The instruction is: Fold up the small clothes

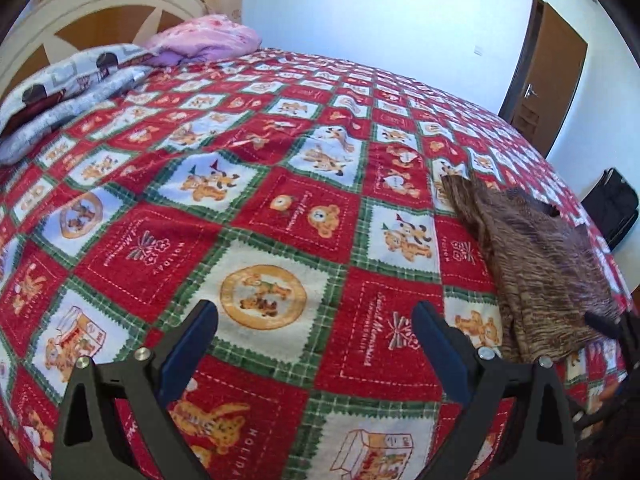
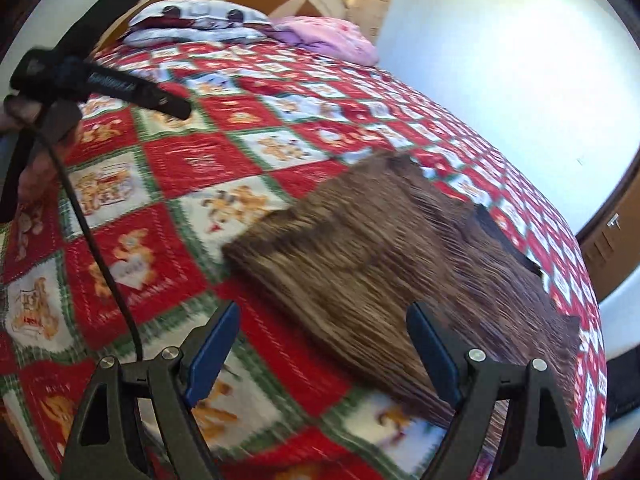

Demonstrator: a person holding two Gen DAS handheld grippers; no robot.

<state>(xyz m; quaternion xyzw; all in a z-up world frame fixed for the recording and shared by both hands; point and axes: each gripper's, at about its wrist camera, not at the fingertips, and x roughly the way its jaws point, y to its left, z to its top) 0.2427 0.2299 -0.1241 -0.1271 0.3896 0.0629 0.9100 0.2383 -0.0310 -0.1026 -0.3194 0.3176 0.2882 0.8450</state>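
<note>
Both the left gripper (image 1: 315, 312) and right gripper (image 2: 322, 314) gape wide, empty, above the bed (image 1: 256, 184); brown garment (image 2: 360, 240) lies flat at right.

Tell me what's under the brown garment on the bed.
The brown garment lies flat on the red patchwork bedspread, whose bear squares continue around its edges. Whatever sits directly beneath it is covered, so that can't be seen.

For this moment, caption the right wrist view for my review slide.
Open right gripper over a brown garment lying flat on the red patchwork bedspread, nothing held.
</note>
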